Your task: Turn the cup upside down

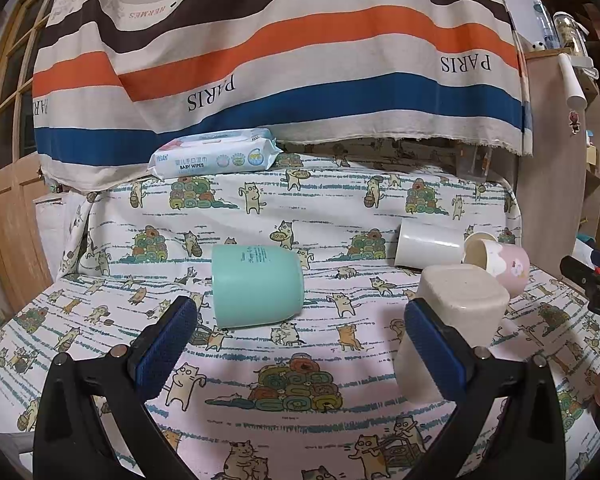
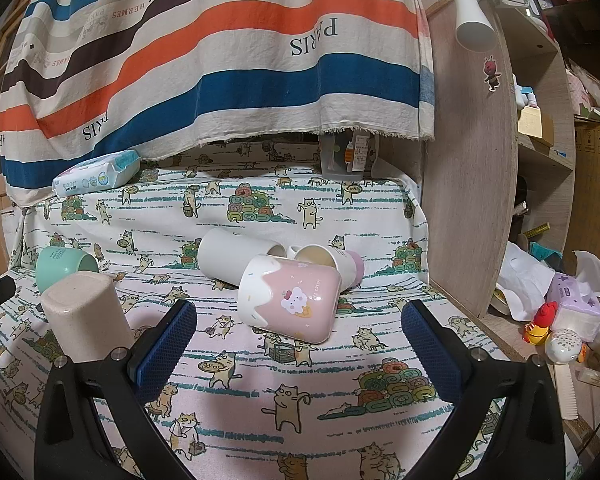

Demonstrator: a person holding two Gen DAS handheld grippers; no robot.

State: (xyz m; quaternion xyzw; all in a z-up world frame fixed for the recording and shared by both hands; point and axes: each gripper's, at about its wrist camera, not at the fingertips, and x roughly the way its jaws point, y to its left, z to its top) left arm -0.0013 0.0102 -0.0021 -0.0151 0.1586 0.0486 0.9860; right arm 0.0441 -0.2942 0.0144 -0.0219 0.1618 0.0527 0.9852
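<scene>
A mint green cup [image 1: 256, 285] lies on its side on the cat-print cloth, just beyond my open, empty left gripper [image 1: 300, 344]; it also shows at the left in the right wrist view [image 2: 62, 266]. A beige square cup [image 1: 456, 320] stands upside down by the left gripper's right finger and shows in the right wrist view [image 2: 86, 316]. A pink cup [image 2: 292, 302] lies on its side just beyond my open, empty right gripper [image 2: 300, 344]. A white cup [image 2: 236, 258] and a small cream and lilac cup [image 2: 332, 260] lie on their sides behind it.
A pack of baby wipes [image 1: 216, 156] lies at the back left under a striped hanging cloth [image 1: 260, 60]. A wooden shelf side [image 2: 468, 180] bounds the table on the right, with toys and tissues [image 2: 568, 312] beyond it. The cat-print tablecloth [image 2: 300, 400] covers the surface.
</scene>
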